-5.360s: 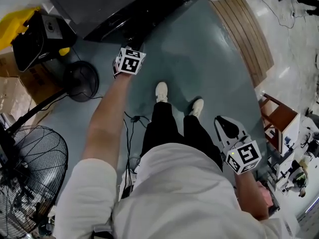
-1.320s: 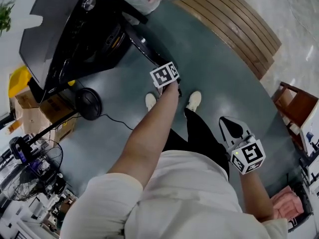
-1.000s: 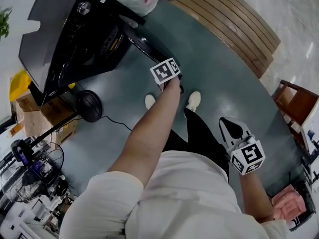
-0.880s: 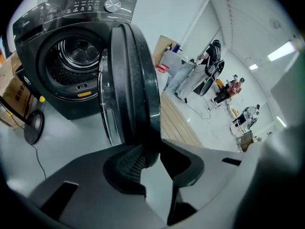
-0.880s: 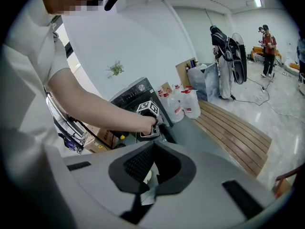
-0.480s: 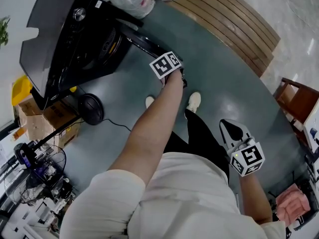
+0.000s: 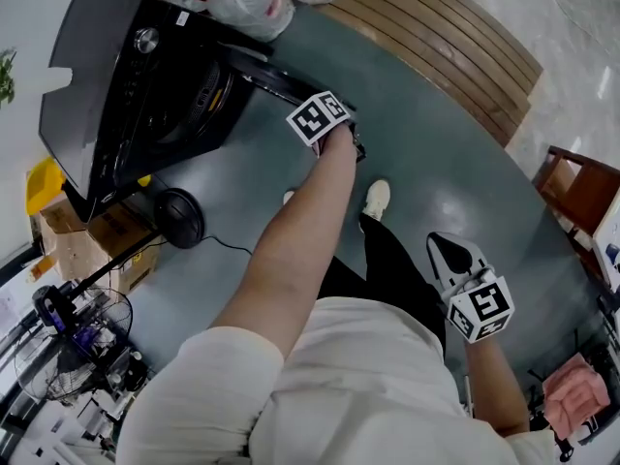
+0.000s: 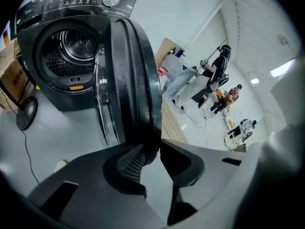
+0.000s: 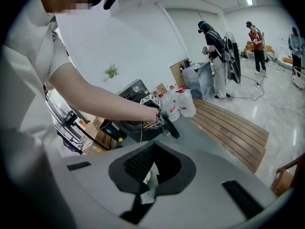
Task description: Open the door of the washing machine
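Left gripper view: the left gripper (image 8: 153, 152) has its fingers clamped, seemingly firmly, on the rim of the washing machine (image 8: 71, 1) door (image 8: 128, 70), which stands half open. The right gripper (image 9: 153, 146) hangs closed and empty, well apart.

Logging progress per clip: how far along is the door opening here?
Done: the door is unlatched and swung clear of the drum. In hand: the left tool grips the door's rim. Left: swinging wider if needed, then releasing. The right tool hangs shut, empty.
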`<state>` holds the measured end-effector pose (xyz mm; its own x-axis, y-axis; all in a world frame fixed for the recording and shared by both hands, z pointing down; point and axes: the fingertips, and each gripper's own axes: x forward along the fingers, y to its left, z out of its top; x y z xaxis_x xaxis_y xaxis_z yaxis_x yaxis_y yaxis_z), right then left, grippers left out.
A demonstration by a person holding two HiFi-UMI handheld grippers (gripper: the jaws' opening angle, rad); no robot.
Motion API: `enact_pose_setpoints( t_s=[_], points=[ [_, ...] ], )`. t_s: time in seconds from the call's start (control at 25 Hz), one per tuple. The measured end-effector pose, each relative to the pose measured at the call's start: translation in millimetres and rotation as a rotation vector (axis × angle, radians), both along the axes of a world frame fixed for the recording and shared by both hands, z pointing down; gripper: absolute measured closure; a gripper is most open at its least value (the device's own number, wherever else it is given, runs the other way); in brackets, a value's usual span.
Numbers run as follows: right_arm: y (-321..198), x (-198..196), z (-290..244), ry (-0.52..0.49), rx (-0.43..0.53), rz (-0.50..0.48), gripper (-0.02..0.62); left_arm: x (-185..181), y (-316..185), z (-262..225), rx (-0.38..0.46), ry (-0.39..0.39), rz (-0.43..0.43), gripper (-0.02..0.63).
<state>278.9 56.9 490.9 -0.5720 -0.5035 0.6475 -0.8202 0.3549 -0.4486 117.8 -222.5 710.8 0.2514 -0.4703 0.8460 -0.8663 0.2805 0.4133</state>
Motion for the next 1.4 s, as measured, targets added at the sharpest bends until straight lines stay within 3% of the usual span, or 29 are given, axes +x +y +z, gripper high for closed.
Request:
enact_pose_setpoints(
  t_s=[0.68,1.12,1.4],
  points=[
    [-6,7,1,-0.001,0.003,0.001,0.586,12,-10,-2,0.009,0.056,0.004,0.497],
    [-7,-4,-2,-0.006,0.021,-0.02,0.586,18,-4,-23,0.086,0.014,0.152,0.499],
    [-17,-9,-11,-0.008,0.053,-0.028,0.586,24,3,-50,0.16,0.017,0.306,0.499]
  ],
)
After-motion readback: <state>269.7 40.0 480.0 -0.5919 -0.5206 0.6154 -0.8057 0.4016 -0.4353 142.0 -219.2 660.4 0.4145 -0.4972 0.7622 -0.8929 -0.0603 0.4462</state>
